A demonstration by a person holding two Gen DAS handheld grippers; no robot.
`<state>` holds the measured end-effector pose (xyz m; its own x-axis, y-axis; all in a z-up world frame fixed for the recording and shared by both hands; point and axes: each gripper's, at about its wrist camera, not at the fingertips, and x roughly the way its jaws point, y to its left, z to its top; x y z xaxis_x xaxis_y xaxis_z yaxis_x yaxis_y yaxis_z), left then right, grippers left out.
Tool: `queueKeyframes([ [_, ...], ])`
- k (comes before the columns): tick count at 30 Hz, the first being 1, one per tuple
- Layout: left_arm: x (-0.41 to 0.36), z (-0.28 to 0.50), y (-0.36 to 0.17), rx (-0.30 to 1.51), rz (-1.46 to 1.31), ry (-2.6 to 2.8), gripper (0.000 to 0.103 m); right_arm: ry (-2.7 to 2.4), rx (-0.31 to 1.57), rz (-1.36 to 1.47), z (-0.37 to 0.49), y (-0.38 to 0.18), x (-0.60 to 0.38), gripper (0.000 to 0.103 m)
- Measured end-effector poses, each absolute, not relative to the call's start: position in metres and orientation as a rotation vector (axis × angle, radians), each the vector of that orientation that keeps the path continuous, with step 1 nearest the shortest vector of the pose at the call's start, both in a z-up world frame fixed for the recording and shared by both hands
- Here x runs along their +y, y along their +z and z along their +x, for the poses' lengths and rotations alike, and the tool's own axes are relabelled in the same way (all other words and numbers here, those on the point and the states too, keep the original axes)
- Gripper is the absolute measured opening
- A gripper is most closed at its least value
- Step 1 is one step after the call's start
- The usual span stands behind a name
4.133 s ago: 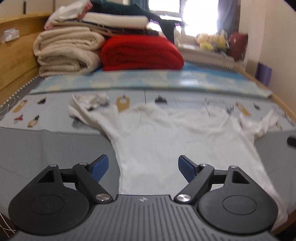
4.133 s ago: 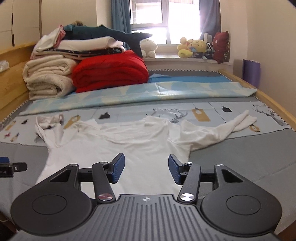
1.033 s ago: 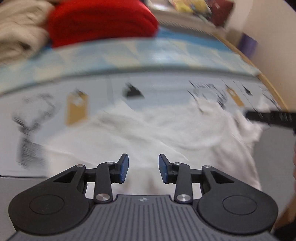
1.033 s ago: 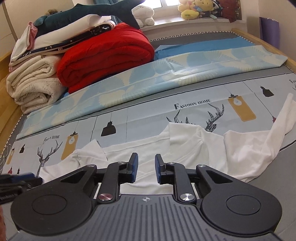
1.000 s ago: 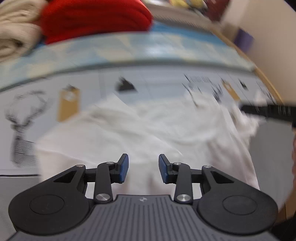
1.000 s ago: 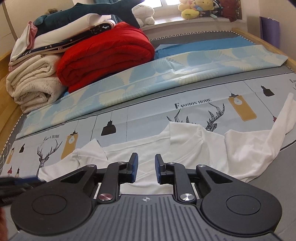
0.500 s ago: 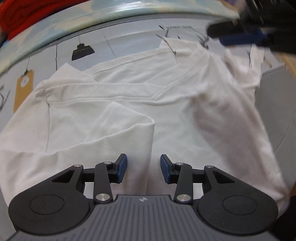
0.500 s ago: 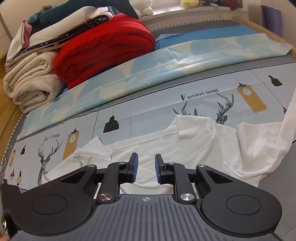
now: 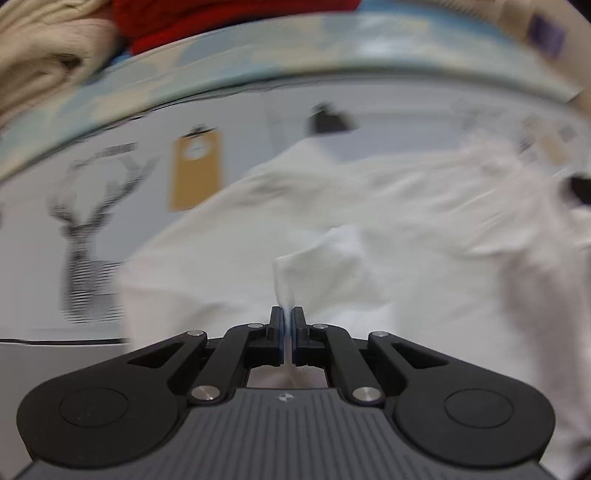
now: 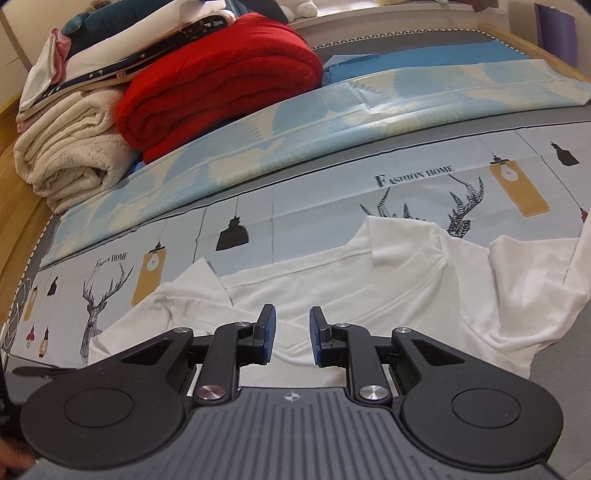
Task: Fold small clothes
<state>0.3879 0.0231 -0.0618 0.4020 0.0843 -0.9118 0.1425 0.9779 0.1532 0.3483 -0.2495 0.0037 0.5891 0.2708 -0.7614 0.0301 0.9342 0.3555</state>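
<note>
Now left claw (image 9: 287, 320) pinches a white shirt (image 9: 369, 258) fold to lift it over; right claw (image 10: 291, 334) hovers released above it.

The shirt (image 10: 388, 288) lies on the bedsheet (image 10: 314, 206), blankets (image 10: 207, 81) behind.

Pale grey printed bed sheet (image 10: 317, 206) covers the surface; pattern of black stag heads, ochre hanging tags, black lamps, lettering "FASHION HOME". Light-blue and cream fan-print cloth (image 10: 369, 122) lies across it at 12 o'clock. Folded red quilt (image 10: 218, 70) at 11 o'clock, touching a rolled cream fleece blanket (image 10: 70, 147) at 10 o'clock. Purple object (image 10: 557, 29) at 1 o'clock, unidentifiable.
</note>
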Motion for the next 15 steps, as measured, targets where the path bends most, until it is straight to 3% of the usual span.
queueKeyframes([
  [2, 0.033, 0.391, -0.066, 1.168, 0.272, 0.052, 0.005, 0.154, 0.947, 0.346, 0.348, 0.002, -0.247, 0.021],
  [7, 0.061, 0.394, -0.037, 1.100, 0.035, 0.050, 0.009, 0.174, 0.956, 0.337, 0.348, 0.002, -0.244, 0.021],
  [10, 0.049, 0.394, -0.027, 1.076, -0.064, -0.097, 0.021, 0.182, 0.956, 0.336, 0.349, 0.002, -0.240, 0.021],
  [12, 0.029, 0.392, -0.034, 1.130, -0.043, -0.220, 0.051, 0.195, 0.960, 0.335, 0.349, 0.001, -0.237, 0.021],
  [15, -0.005, 0.382, -0.048, 1.168, 0.154, -0.284, 0.060, 0.213, 0.967, 0.341, 0.350, 0.000, -0.233, 0.021],
])
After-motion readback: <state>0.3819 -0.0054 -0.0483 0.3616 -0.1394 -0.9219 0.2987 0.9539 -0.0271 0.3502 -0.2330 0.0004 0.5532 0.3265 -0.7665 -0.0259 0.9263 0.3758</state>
